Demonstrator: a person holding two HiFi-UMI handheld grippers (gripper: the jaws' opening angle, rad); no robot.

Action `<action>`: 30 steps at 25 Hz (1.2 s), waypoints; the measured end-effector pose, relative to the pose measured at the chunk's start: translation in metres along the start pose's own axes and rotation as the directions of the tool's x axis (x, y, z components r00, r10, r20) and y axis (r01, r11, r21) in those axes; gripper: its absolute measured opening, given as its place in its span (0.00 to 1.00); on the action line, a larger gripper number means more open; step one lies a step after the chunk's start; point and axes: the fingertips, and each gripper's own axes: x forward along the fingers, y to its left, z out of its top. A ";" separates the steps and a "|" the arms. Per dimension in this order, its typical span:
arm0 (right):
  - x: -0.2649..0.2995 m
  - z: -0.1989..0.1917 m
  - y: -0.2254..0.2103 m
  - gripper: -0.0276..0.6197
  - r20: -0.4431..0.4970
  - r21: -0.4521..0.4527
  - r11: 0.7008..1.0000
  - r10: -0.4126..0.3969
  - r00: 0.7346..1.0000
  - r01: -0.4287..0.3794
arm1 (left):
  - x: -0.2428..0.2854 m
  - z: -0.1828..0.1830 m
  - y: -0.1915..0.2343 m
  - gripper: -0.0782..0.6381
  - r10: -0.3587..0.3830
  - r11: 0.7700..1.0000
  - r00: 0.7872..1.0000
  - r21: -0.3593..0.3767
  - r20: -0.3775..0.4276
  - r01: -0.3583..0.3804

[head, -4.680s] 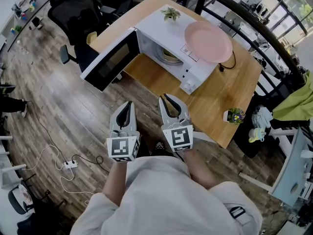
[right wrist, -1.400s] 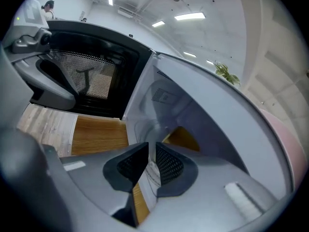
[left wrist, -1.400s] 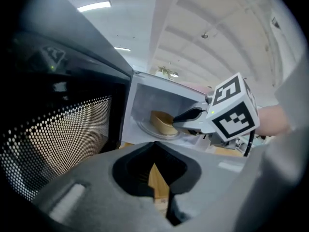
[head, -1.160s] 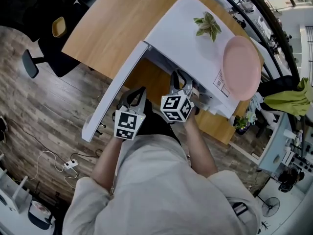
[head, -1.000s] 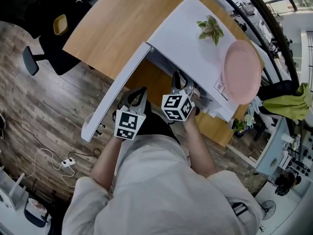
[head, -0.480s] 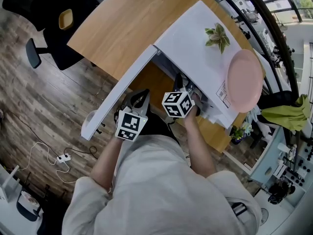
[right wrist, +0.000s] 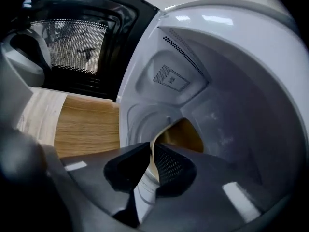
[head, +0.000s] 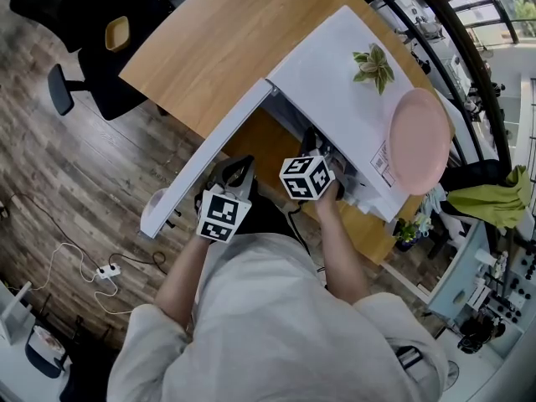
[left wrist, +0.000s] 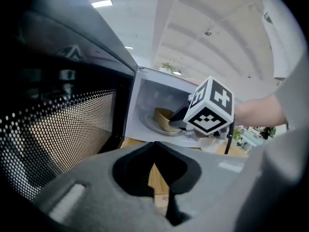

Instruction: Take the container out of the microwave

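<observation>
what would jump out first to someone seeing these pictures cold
The white microwave on the wooden table stands with its door swung wide, a pink plate and a small plant on its roof. The right gripper is inside the cavity, its jaws closing on the rim of the tan container there. The left gripper hangs empty, jaws together, in front of the door.

You have one white boxy microwave (head: 335, 74), one shallow tan container (left wrist: 161, 119), one round pink plate (head: 419, 141), two small green potted plants (head: 373, 64) (head: 408, 231) and one wooden bench (head: 209, 40).
</observation>
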 end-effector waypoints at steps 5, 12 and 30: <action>-0.010 0.001 0.005 0.11 0.019 0.007 1.000 0.000 1.000 0.000 | -0.003 -0.001 -0.005 0.11 -0.013 1.000 1.000 0.007 0.001 0.013; -0.025 0.001 0.021 0.11 0.039 0.004 1.000 0.015 0.999 -0.016 | -0.009 -0.003 -0.008 0.11 -0.023 1.000 1.000 0.022 0.001 0.023; -0.040 -0.014 0.038 0.22 0.025 -0.027 0.999 0.039 0.999 -0.038 | -0.015 -0.012 -0.017 0.11 -0.053 0.998 0.998 0.028 -0.017 0.053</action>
